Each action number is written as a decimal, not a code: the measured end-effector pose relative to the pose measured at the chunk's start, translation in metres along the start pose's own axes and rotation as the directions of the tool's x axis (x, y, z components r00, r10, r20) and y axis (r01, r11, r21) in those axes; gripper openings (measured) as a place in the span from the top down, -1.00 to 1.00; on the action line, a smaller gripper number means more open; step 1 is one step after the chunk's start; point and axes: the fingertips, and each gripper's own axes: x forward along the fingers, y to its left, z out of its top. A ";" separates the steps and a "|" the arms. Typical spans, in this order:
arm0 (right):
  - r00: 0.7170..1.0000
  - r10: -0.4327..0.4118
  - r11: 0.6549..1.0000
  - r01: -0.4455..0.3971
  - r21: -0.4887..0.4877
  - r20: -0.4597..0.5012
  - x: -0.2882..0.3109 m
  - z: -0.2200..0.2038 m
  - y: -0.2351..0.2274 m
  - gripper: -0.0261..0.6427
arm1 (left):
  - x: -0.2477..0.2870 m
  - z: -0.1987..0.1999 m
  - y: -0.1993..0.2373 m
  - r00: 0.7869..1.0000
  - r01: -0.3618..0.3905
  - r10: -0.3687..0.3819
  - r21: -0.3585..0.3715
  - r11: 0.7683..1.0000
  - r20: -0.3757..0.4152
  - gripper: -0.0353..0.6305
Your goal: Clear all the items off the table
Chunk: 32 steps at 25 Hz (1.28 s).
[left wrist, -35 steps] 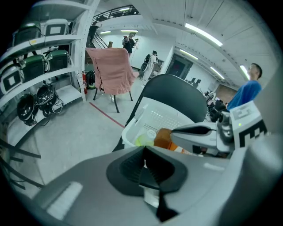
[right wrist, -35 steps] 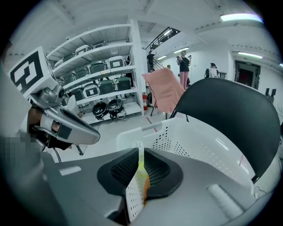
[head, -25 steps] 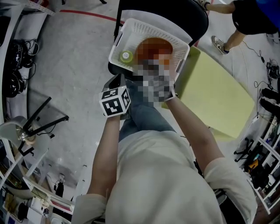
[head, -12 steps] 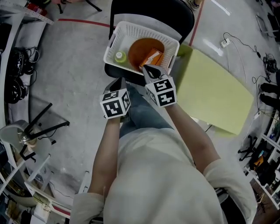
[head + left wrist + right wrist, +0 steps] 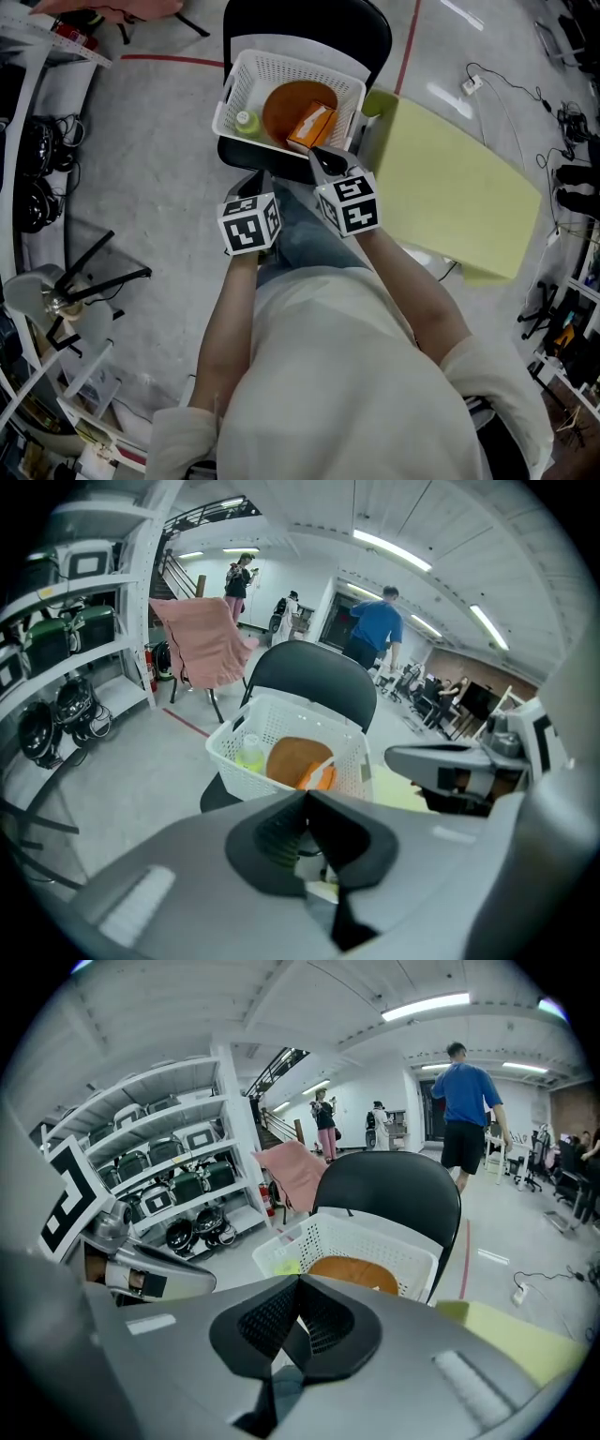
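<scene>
A white plastic basket (image 5: pixel 241 80) (image 5: pixel 228 754) (image 5: pixel 375 1235) stands on the seat of a black chair (image 5: pixel 319 19). In it lie an orange bowl (image 5: pixel 286 103) (image 5: pixel 292 757), an orange carton (image 5: pixel 312 123) and a small green bottle (image 5: pixel 247 121) (image 5: pixel 247 754). My left gripper (image 5: pixel 265 180) (image 5: pixel 307 795) hangs shut and empty, just short of the basket's near side. My right gripper (image 5: pixel 323 159) (image 5: pixel 298 1281) is beside it, also shut with nothing between its jaws, its tip at the basket's near rim. The yellow-green table (image 5: pixel 450 197) (image 5: pixel 511 1330) lies to the right with a bare top.
Shelving with helmets and cables (image 5: pixel 37 169) (image 5: pixel 183 1190) lines the left side. A black stand (image 5: pixel 98 272) rests on the floor at the left. A pink cloth hangs over a rack (image 5: pixel 202 644). People stand in the background (image 5: pixel 464 1110). Cables and gear (image 5: pixel 567 131) lie at the right.
Both grippers have drawn back from the basket toward my body, and the right one has rolled. The carton that the right hand covered now lies uncovered in the basket.
</scene>
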 end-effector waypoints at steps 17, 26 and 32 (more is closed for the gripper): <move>0.988 -0.136 0.984 0.127 0.125 0.067 -0.083 -0.015 -0.042 0.93 | -0.013 -0.001 -0.074 0.994 0.114 -0.112 0.148 0.982 -0.017 0.87; 0.965 -0.244 0.954 0.221 0.201 0.097 -0.117 -0.017 -0.073 0.93 | -0.013 0.000 -0.114 0.981 0.194 -0.184 0.258 0.947 -0.062 0.87; 0.944 -0.316 0.923 0.282 0.262 0.094 -0.149 -0.033 -0.094 0.93 | -0.008 -0.005 -0.147 0.968 0.251 -0.227 0.329 0.910 -0.111 0.87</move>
